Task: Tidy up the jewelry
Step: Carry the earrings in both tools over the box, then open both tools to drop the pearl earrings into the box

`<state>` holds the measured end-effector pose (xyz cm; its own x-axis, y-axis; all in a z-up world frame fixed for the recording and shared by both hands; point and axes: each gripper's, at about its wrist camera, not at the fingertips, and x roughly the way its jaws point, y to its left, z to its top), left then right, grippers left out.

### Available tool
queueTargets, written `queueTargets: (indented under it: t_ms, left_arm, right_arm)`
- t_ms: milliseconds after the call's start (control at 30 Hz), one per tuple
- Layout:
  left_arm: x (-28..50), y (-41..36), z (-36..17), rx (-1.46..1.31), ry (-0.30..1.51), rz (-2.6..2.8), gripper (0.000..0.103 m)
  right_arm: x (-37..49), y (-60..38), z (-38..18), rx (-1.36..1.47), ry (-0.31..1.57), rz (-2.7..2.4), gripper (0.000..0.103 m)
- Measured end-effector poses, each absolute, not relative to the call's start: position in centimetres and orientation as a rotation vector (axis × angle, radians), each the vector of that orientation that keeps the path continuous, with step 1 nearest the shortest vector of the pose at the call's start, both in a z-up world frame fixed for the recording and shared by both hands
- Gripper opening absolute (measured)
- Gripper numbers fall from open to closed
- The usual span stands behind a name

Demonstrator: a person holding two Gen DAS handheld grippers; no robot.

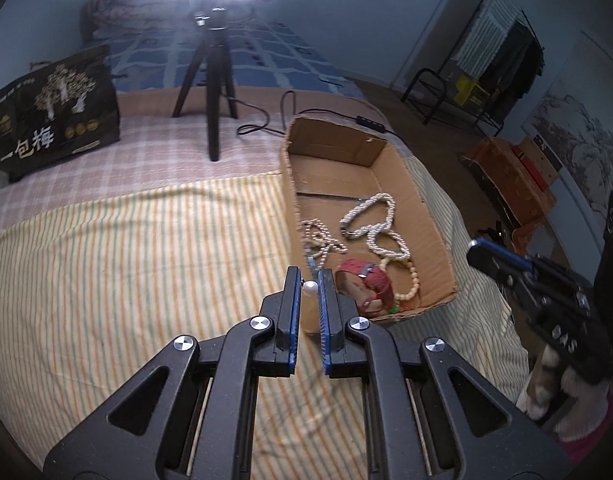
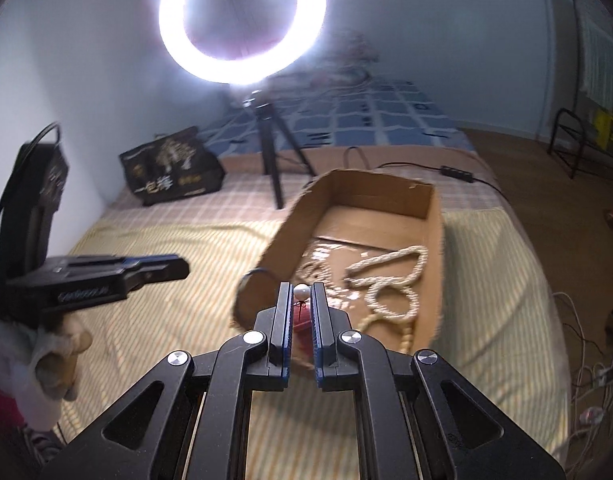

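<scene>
An open cardboard box (image 1: 410,184) stands on the striped cloth and holds pearl necklaces (image 1: 370,220), a beaded bracelet (image 1: 410,280) and a red strap piece (image 1: 366,280). My left gripper (image 1: 309,276) is shut on a white pearl earring (image 1: 309,288) just left of the box's near corner. My right gripper (image 2: 300,288) is shut on a white pearl earring (image 2: 301,292) with a thin hook, above the near end of the box (image 2: 434,216). The pearl necklaces also show in the right wrist view (image 2: 390,276).
A ring light (image 2: 242,20) on a black tripod (image 1: 210,92) stands behind the box, its cable (image 1: 266,120) running across the checked cloth. A dark printed bag (image 1: 50,112) sits far left. The bed edge drops off to the right.
</scene>
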<state>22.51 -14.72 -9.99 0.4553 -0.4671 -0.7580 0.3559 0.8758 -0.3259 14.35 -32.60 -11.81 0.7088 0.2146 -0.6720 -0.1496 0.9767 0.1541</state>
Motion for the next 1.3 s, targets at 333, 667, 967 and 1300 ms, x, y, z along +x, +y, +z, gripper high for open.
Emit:
queueTargets:
  t_ms: [333, 667, 967, 1300]
  left_arm:
    - [23.5, -18.2, -9.7, -0.105, 0.925, -0.506, 0.007]
    - [25.0, -21.1, -10.6, -0.029, 0.876, -0.466, 0.007]
    - [25.7, -21.8, -10.9, -0.018, 0.849, -0.458, 0.007]
    - [25.7, -22.4, -11.1, -0.01, 0.854, -0.472, 0.007]
  right_arm:
    - [16.4, -36.0, -12.0, 0.136, 0.755, 0.146, 0.007]
    - [19.3, -36.9, -13.5, 0.137, 0.78, 0.118, 0.007]
    - [20.7, -37.1, -14.1, 0.156, 0.789, 0.106, 0.007]
    - [21.5, -37.1, -14.4, 0.177, 0.793, 0.101, 0.007]
